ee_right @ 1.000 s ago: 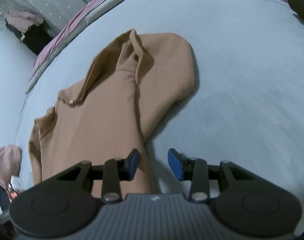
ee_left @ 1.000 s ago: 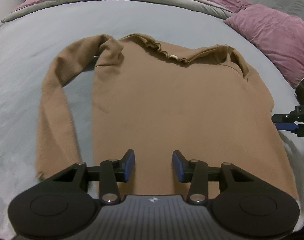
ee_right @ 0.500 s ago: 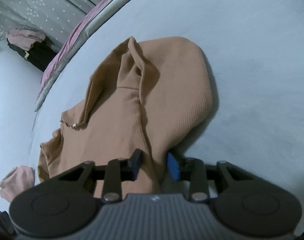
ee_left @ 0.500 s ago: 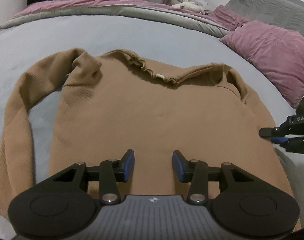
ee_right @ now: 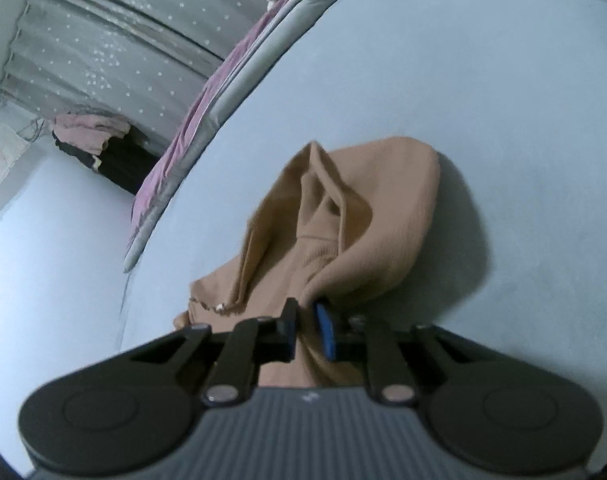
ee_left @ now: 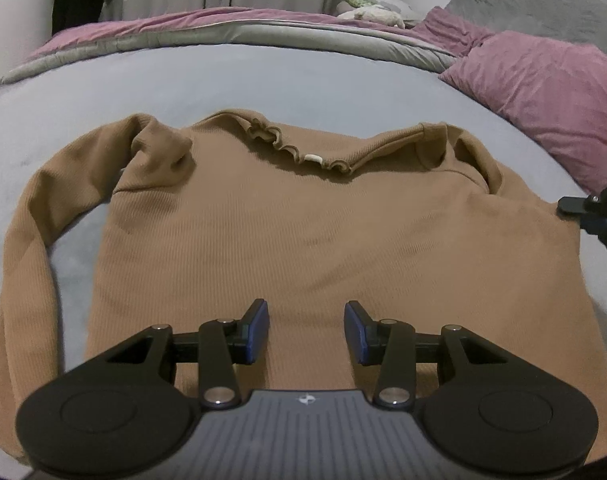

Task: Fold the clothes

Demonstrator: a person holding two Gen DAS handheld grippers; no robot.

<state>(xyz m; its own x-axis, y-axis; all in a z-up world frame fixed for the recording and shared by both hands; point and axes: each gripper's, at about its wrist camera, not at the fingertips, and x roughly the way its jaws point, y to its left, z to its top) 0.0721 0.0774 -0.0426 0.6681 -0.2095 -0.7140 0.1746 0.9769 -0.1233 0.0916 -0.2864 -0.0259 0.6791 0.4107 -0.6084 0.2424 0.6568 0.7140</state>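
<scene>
Brown sweater pinched by right gripper; left gripper hovers spread.

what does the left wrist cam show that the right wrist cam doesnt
Only the left wrist view: the whole brown sweater spread flat, its left sleeve, the purple pillow, and the open left gripper. Only the right wrist view: the right gripper, jaws closed on the bunched right sleeve. Both: sweater, grey-blue bed sheet, starred curtain.
</scene>
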